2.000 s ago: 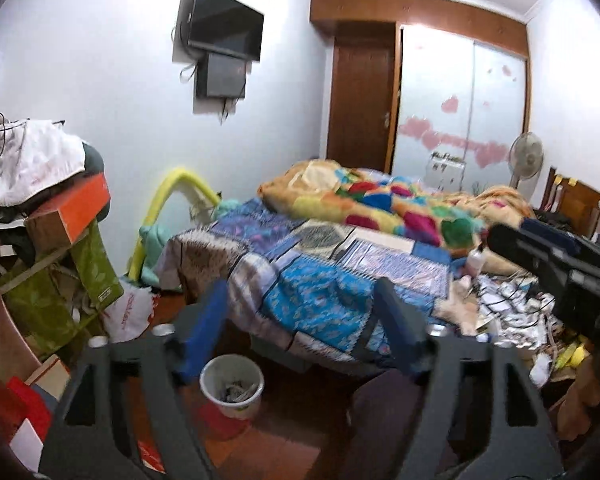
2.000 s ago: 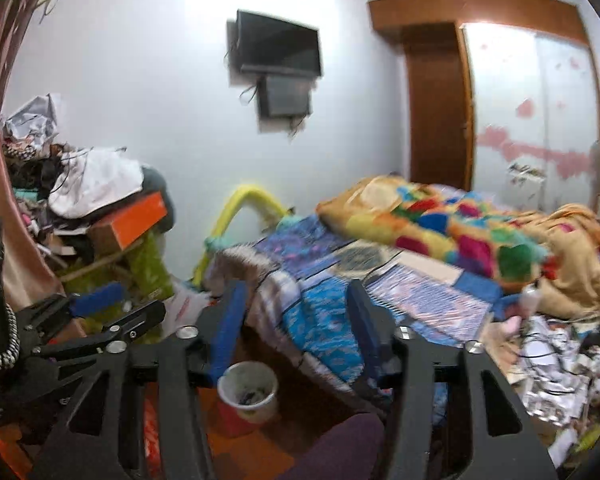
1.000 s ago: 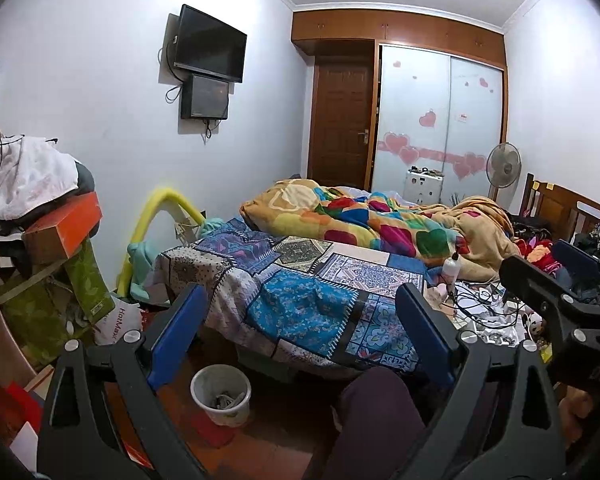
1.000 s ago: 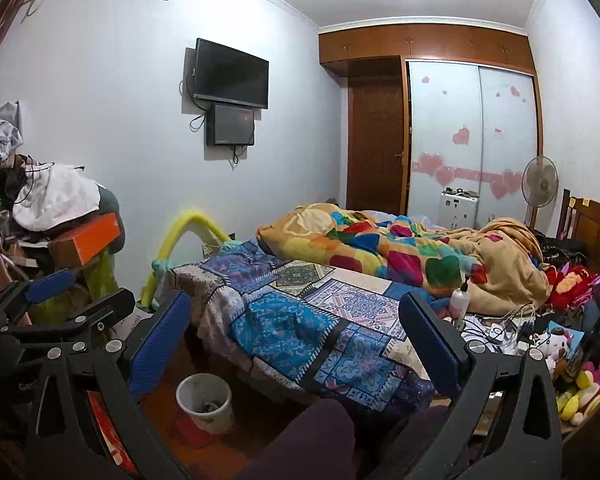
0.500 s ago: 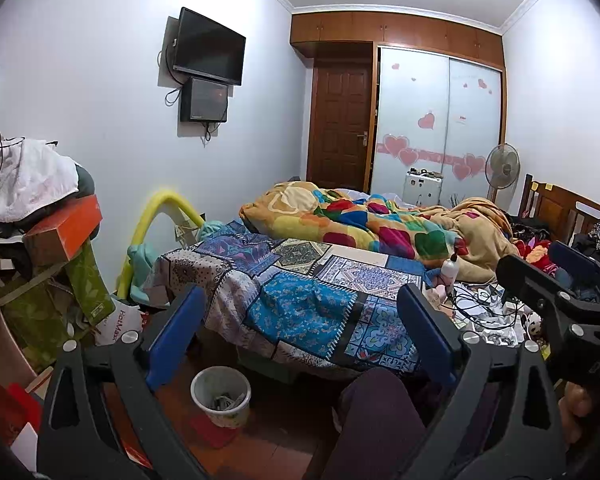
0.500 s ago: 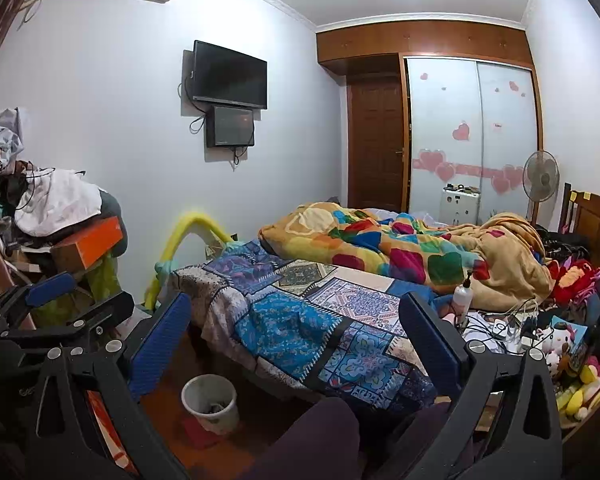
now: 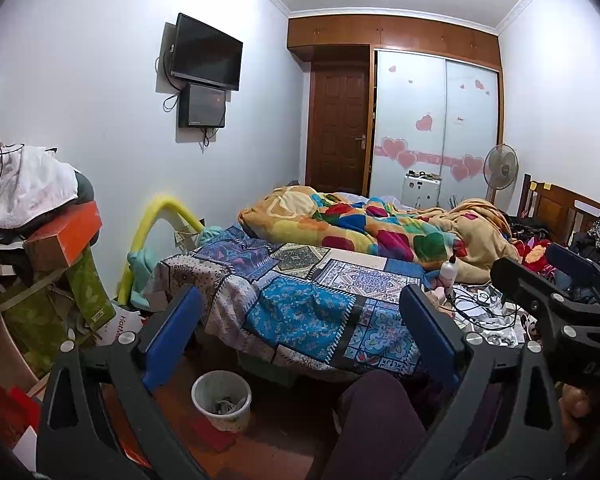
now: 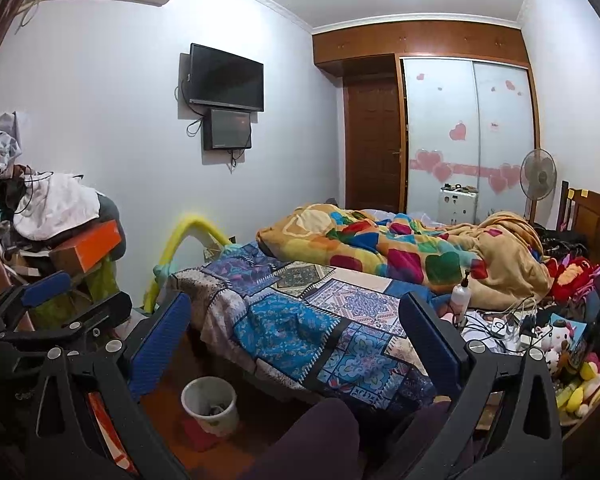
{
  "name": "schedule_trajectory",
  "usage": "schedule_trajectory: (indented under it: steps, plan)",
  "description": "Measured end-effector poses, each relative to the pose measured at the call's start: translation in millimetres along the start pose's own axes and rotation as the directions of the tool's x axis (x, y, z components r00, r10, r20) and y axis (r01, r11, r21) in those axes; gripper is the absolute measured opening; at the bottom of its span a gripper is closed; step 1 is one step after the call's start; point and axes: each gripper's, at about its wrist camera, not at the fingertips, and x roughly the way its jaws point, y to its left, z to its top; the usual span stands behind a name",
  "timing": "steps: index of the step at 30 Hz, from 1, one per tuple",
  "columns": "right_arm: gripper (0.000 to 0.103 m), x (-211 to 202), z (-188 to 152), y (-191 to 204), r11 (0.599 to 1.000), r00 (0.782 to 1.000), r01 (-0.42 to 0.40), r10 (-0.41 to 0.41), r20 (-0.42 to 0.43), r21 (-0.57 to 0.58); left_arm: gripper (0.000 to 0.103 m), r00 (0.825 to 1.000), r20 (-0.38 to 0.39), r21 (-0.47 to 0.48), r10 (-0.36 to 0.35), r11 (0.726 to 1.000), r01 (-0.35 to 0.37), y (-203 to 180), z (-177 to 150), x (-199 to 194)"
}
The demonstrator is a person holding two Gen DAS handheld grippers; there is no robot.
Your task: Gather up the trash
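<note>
Beyond the fingers lies a bed [image 7: 320, 304] under a patchwork cover, a bright blanket [image 7: 372, 228] heaped behind it. Left of them, a television [image 7: 206, 52] hangs on the pale wall [image 7: 100, 92]. Far ahead stand a brown door [image 7: 338, 132] and heart-stickered wardrobe [image 7: 436, 120]; a fan [image 7: 500, 168] stands rightward. Ceiling light glares.

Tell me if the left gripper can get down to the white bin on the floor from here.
Probably yes. The left gripper is open and holds nothing, and the bin stands in the open on the floor beside the bed, below its fingers. Nothing lies between; it just needs lowering.
</note>
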Motion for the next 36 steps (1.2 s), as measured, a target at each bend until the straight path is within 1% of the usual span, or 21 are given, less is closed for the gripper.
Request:
schedule_trajectory:
  steps: [20, 36]
  plan:
    - [0.103, -1.3, 1.0, 9.8, 1.0, 1.0, 0.009, -0.009, 0.004, -0.006, 0.1, 1.0, 0.007, -0.016, -0.001, 1.0, 0.001, 5.1, 11.0, -2.3]
    - [0.103, -1.9, 0.6, 10.8, 1.0, 1.0, 0.012, -0.012, 0.006, -0.007, 0.1, 1.0, 0.006, -0.023, -0.011, 1.0, 0.011, 8.5, 8.1, 2.5]
